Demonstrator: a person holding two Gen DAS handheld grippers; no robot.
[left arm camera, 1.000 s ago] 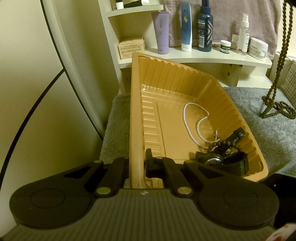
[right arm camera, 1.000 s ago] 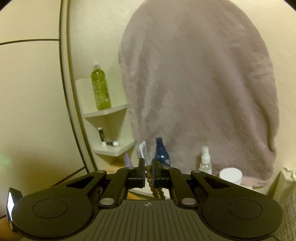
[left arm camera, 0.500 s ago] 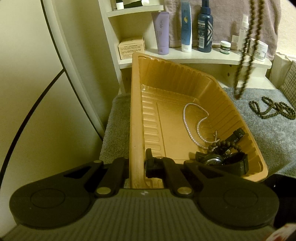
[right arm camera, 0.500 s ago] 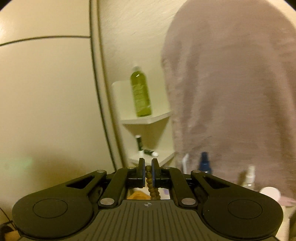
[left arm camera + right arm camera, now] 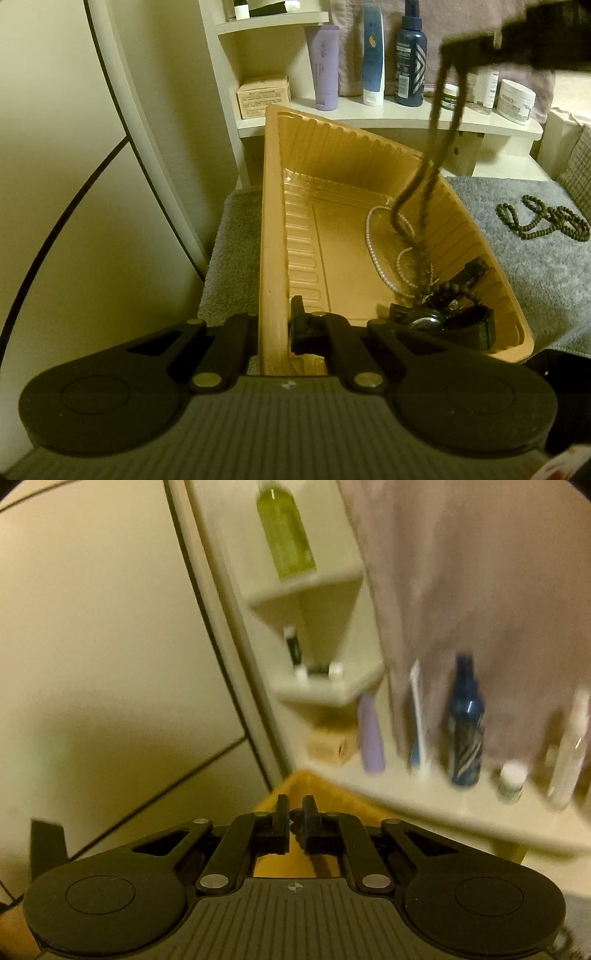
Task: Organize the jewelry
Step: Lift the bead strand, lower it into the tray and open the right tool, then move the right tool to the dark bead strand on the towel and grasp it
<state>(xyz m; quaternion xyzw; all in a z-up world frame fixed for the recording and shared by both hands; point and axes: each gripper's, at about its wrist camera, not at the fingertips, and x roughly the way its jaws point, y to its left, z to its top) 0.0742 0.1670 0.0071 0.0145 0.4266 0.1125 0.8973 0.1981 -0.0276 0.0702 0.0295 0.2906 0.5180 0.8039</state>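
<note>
Left tool (image 5: 272, 328) is clamped tight on the near-left rim of the gold plastic tray (image 5: 273, 229), holding it tipped up on the grey mat (image 5: 535, 266). Right tool (image 5: 294, 823) pinches a long string of dark wooden beads (image 5: 417, 206); from the left wrist view it comes in blurred at the upper right, and the strand dangles down into the tray, its lower end among the pieces heaped in the low near-right corner. Down there lies a pearl necklace (image 5: 373, 251), a beaded bracelet (image 5: 452, 290) and a black-strapped watch (image 5: 443, 325). Another dark bead strand (image 5: 543, 221) sits coiled on the mat, well apart from the tray on its right. Behind, a cream shelf (image 5: 388, 116) carries a lilac tube (image 5: 325, 66), a blue bottle (image 5: 410, 59) and a white jar (image 5: 515, 96). Right wrist view is smeared with blur.
</note>
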